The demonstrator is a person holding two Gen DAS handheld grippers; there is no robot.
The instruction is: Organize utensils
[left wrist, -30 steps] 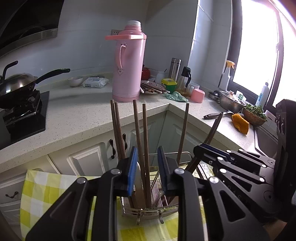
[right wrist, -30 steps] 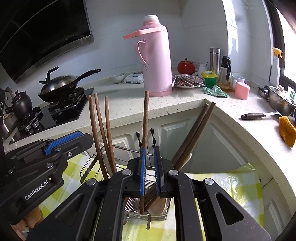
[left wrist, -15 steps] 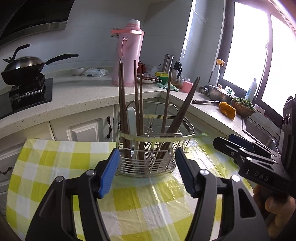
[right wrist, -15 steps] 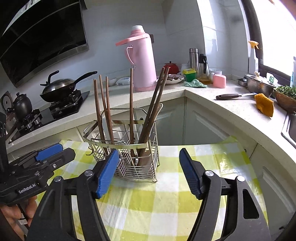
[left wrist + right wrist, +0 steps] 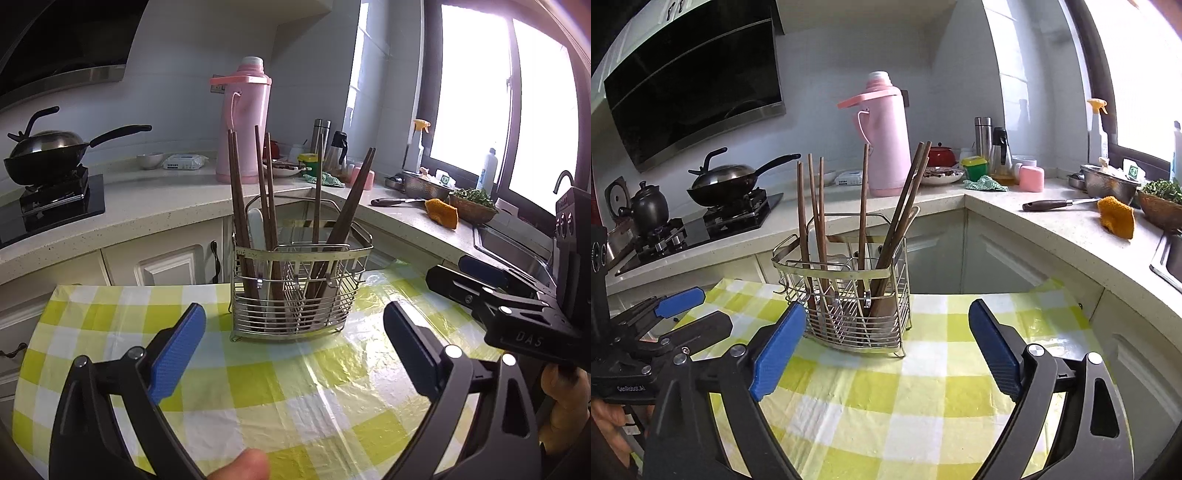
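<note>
Both claws have backed away from the wire utensil basket, which a second ago filled the views. It stands upright on the yellow-checked cloth of the worktop, holding six brown chopsticks and a pale spoon. Left claw and right claw point slightly downward toward it, jaws opening wide, nothing between them.
</note>
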